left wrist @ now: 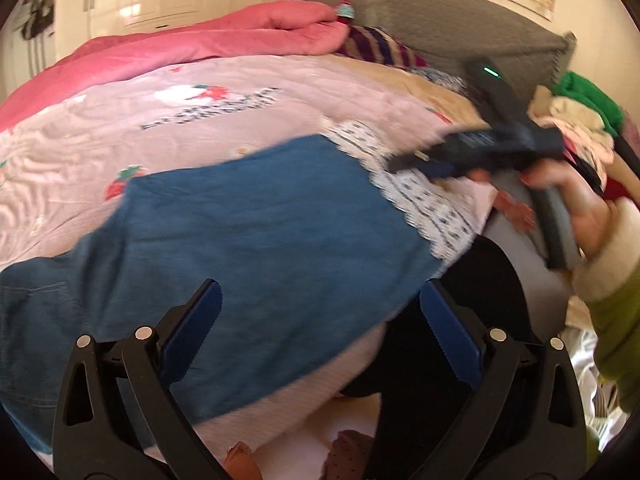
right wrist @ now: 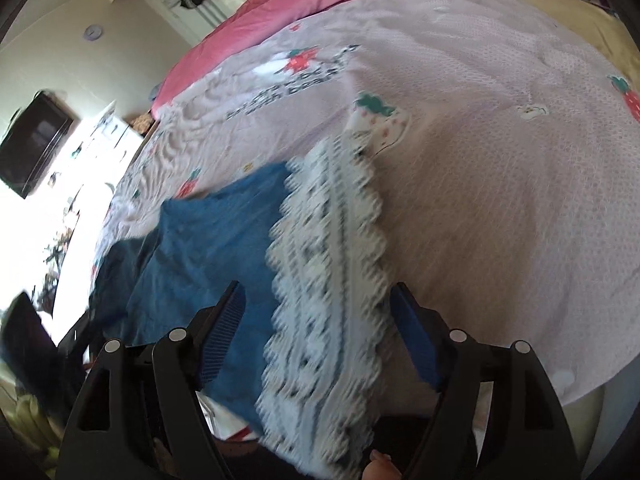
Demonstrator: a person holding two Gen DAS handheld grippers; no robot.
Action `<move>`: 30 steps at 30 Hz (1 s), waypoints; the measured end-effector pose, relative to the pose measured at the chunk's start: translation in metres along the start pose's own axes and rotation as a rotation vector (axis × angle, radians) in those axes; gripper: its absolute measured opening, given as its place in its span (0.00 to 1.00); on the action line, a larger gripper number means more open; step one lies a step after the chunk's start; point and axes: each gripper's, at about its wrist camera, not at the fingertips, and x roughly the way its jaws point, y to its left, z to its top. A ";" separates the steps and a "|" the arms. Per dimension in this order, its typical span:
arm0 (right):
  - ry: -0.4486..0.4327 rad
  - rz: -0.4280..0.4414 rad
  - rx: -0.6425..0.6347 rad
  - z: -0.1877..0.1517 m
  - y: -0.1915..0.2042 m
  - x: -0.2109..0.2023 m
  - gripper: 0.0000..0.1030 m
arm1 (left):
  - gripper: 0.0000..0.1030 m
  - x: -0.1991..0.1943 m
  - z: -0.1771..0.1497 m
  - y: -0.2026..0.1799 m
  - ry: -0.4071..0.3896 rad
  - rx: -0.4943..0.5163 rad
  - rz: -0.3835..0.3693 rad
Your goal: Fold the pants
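Blue denim pants (left wrist: 256,216) lie spread across the bed, with a white lace-patterned hem (left wrist: 424,200) at their right end. My left gripper (left wrist: 320,304) is open just above the pants' near edge, holding nothing. My right gripper (left wrist: 412,160) shows in the left wrist view over the lace hem, held by a hand. In the right wrist view the pants (right wrist: 216,232) and lace hem (right wrist: 332,264) lie right in front of the open right gripper (right wrist: 318,300), with the hem between its fingers. Both views are motion-blurred.
The pink strawberry-print bedsheet (left wrist: 200,120) covers the bed. A pink quilt (left wrist: 192,44) lies at the far side by the grey headboard (left wrist: 440,20). A pile of clothes (left wrist: 576,120) sits at the right. A dark trouser leg (left wrist: 460,300) stands at the bed's near edge.
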 end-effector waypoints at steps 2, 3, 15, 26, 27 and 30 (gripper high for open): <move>0.008 0.026 0.021 0.006 -0.007 0.006 0.72 | 0.91 0.004 -0.001 -0.010 0.008 0.020 -0.014; 0.010 0.032 0.024 0.007 -0.008 0.006 0.73 | 0.91 0.006 -0.001 -0.015 0.011 0.027 -0.020; 0.003 0.032 -0.066 0.009 0.012 -0.003 0.67 | 0.91 0.043 0.012 -0.059 0.034 0.138 -0.070; 0.052 0.028 -0.024 -0.001 0.003 -0.016 0.68 | 0.73 0.084 0.018 -0.112 0.082 0.360 -0.103; 0.054 0.039 -0.015 -0.004 0.001 -0.021 0.68 | 0.70 0.086 0.017 -0.113 0.087 0.364 -0.105; 0.077 0.064 -0.003 -0.015 -0.006 -0.029 0.68 | 0.64 0.090 0.017 -0.110 0.093 0.352 -0.117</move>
